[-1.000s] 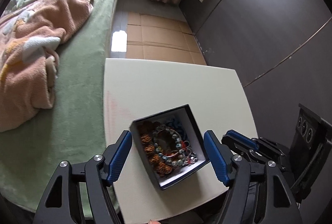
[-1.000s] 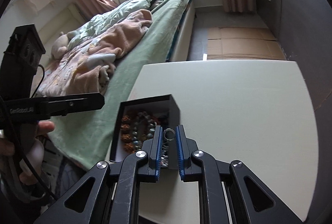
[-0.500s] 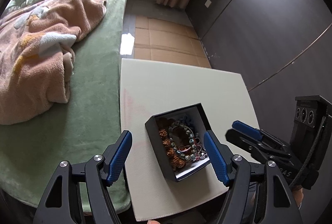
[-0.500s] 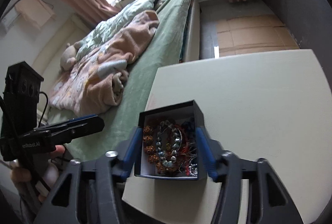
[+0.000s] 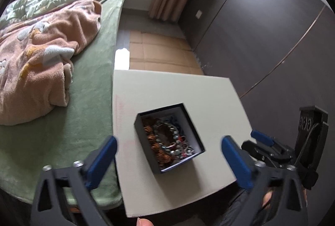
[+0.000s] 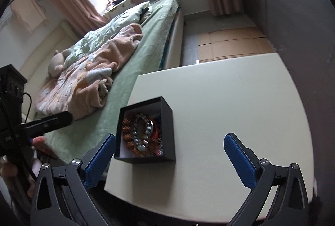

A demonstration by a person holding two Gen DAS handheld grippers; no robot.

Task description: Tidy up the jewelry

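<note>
A small black box point(image 5: 188, 120) with a white lining stands on the white table point(image 5: 167, 87). It holds several bead bracelets point(image 5: 167, 140), brown, grey and red. It also shows in the right wrist view point(image 6: 166, 121) with the bracelets point(image 6: 142, 133) inside. My left gripper point(image 5: 168, 154) is open and empty, held above the table's near edge with the box between its fingers in view. My right gripper point(image 6: 169, 152) is open and empty, above the table to the right of the box. It also shows at the right of the left wrist view point(image 5: 263, 142).
A bed with a green sheet point(image 5: 90, 87) and a pink blanket point(image 5: 39, 54) runs along the table's left side. Flattened cardboard point(image 5: 159, 52) lies on the floor beyond the table. A dark wall point(image 5: 261, 27) stands on the right.
My right gripper opened, let a ring fall into the box, and drew back to the right. Both grippers rose and pulled back from the box.
</note>
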